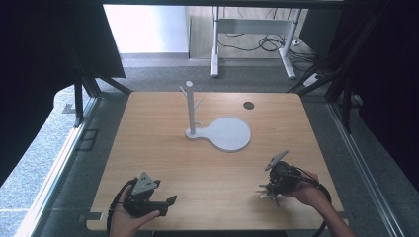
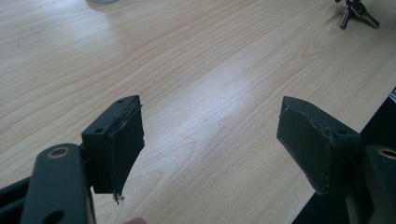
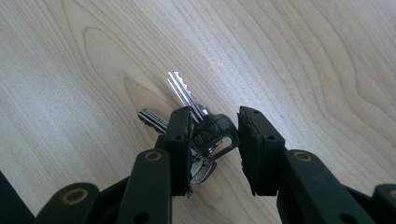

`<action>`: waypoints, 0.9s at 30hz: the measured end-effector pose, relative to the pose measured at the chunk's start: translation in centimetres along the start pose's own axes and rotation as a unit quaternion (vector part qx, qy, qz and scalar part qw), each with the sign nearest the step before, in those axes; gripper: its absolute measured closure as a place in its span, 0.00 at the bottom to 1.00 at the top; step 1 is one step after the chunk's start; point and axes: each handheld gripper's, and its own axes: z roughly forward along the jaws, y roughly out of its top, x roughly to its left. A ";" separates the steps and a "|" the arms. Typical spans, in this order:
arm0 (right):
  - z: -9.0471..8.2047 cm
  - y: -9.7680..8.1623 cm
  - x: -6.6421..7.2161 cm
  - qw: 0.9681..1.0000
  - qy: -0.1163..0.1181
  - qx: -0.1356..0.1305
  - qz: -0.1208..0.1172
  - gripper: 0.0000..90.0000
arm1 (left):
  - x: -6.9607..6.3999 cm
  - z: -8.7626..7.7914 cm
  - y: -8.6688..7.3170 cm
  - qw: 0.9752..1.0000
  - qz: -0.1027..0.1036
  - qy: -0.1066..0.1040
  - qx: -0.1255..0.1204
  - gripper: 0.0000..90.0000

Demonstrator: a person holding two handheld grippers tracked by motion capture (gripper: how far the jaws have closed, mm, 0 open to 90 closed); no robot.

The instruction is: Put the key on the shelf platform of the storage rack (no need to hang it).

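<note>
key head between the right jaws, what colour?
Black, with a silver blade; the keys sit between the right hand-held gripper jaws. Clearest in the right gripper view.

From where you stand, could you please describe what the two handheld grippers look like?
Both are black. The left claw carries a grey three-cornered plate on top, and its two blocky pads look frayed at the edges. The right claw has a similar grey plate and a black cable trailing back. The jaw arms show brass-coloured rivets.

Jaws straddle keys (image 3: 196, 130) on wooden table (image 3: 303, 60)
</note>
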 end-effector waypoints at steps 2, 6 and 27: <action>-0.2 0.1 -0.1 1.000 0.001 -0.001 -0.001 0.74 | 0.0 0.0 0.0 1.000 0.000 0.000 0.000 0.26; -0.9 0.3 -0.1 1.000 -0.005 -0.005 -0.005 0.74 | 0.0 0.0 0.0 1.000 -0.001 0.000 0.000 0.26; -4.1 1.5 -0.9 1.000 -0.018 -0.021 -0.008 0.74 | 0.0 0.0 0.0 1.000 -0.001 -0.001 -0.001 0.26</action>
